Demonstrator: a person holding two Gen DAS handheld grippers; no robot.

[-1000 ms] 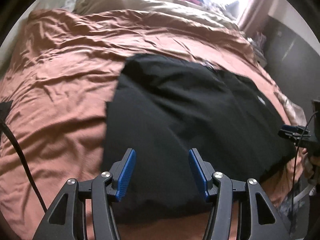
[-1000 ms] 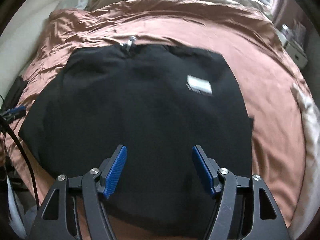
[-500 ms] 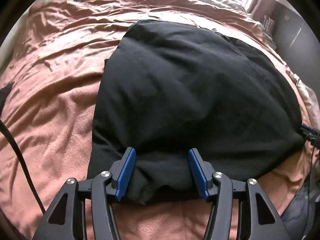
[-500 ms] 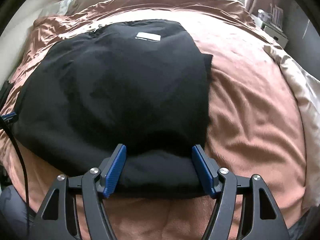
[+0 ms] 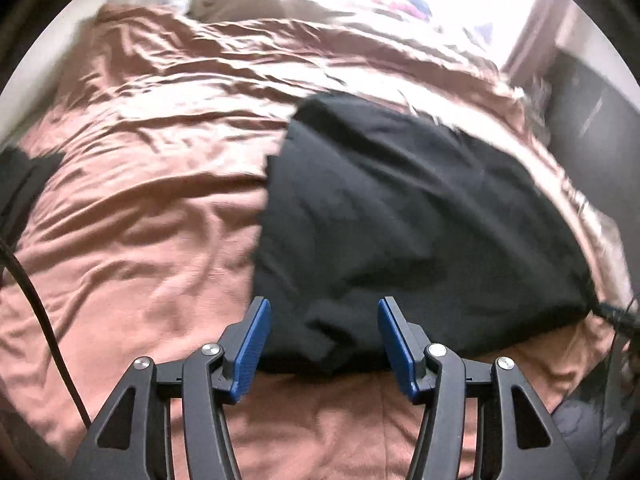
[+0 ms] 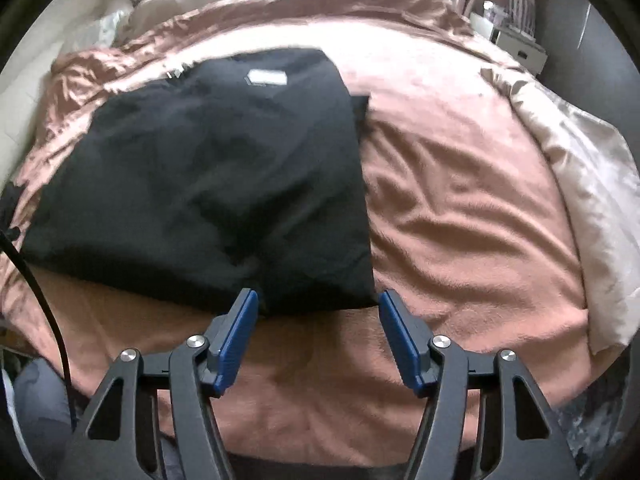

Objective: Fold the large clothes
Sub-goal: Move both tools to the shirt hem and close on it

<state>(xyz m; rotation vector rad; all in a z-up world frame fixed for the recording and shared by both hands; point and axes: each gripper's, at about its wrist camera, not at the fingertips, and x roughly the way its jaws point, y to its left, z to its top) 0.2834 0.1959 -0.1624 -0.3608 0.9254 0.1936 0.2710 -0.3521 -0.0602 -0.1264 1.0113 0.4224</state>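
The folded black garment (image 5: 400, 216) is spread on the pink bedspread (image 5: 140, 220). Its near edge is seen between the left gripper's (image 5: 324, 336) wide jaws, unpinched. The right gripper (image 6: 316, 328) is closing, with the garment (image 6: 208, 168) at eleven o'clock.

Black garment (image 6: 208, 176) (white label (image 6: 267, 77)) on terracotta-pink bedcover (image 6: 460, 208); blue pads (image 5: 250, 350).

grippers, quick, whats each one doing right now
left gripper: open, black garment edge between its pads, not clamped.
right gripper: open, jaws closing, holding nothing.
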